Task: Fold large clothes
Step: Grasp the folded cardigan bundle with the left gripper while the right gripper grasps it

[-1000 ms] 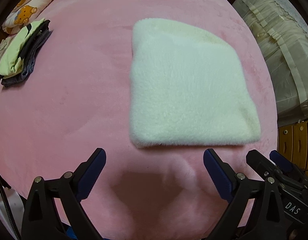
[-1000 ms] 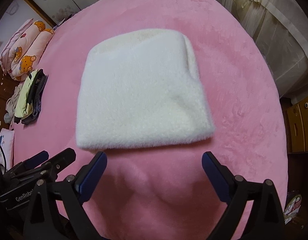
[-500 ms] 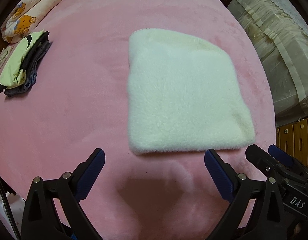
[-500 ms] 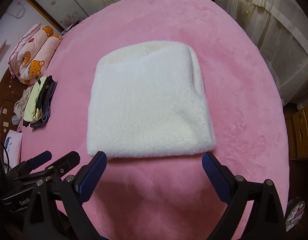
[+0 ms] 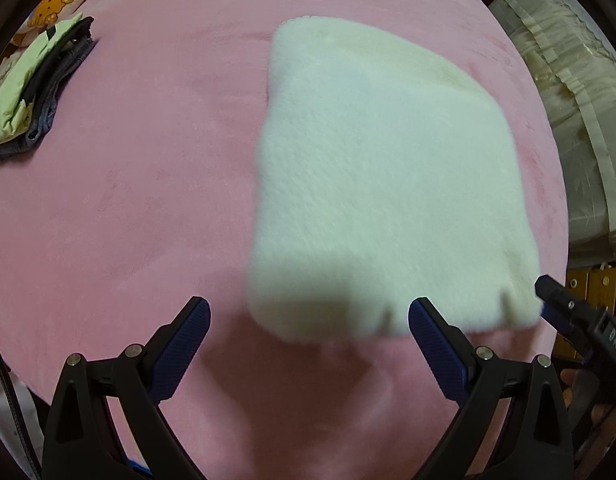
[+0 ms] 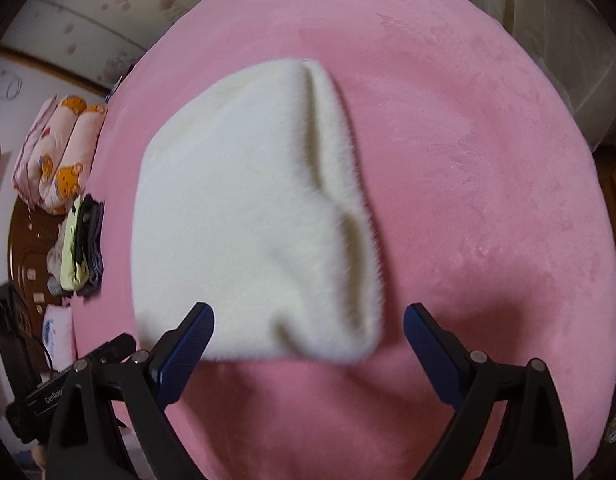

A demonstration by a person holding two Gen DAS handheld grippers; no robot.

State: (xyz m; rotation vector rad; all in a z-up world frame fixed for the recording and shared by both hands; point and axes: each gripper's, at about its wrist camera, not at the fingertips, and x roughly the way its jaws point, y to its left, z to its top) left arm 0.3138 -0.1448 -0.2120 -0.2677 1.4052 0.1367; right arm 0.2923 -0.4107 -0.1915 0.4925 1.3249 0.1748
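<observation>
Fleece [image 5: 384, 184] is lying on the pink bed [image 5: 140, 184], already folded into a thick, roughly square bundle; layered edges are showing along its right side in the right wrist view [image 6: 332, 168]. Its near edge is being seen rumpled, with small dents at the near right corner. Folding is judged mostly done. Whether one more fold or only a move to the stack is left cannot be told.

A stack of folded clothes [image 5: 32, 88] is lying well apart, toward the bed's far left edge. A bear-print quilt [image 6: 56, 160] is resting beyond it.

Left gripper [image 5: 308, 334] is being held low over the bed, just short of the fleece's near edge. Its jaws are spread wide and nothing is being held between them. The fleece's near left corner is sitting between and just ahead of the fingers.

Right gripper [image 6: 308, 334] is likewise being held wide open and empty, aimed at the near right corner. The fleece's near edge is lying across the gap, close to the left finger [image 6: 184, 344]; contact cannot be told through the blur.

Both tongs are being held side by side, each showing at the edge of the other's view, pointed forward and slightly downward at the near edge. Both views are blurred, so motion is judged likely. The pose is judged to suit a pinch on the two near corners.
</observation>
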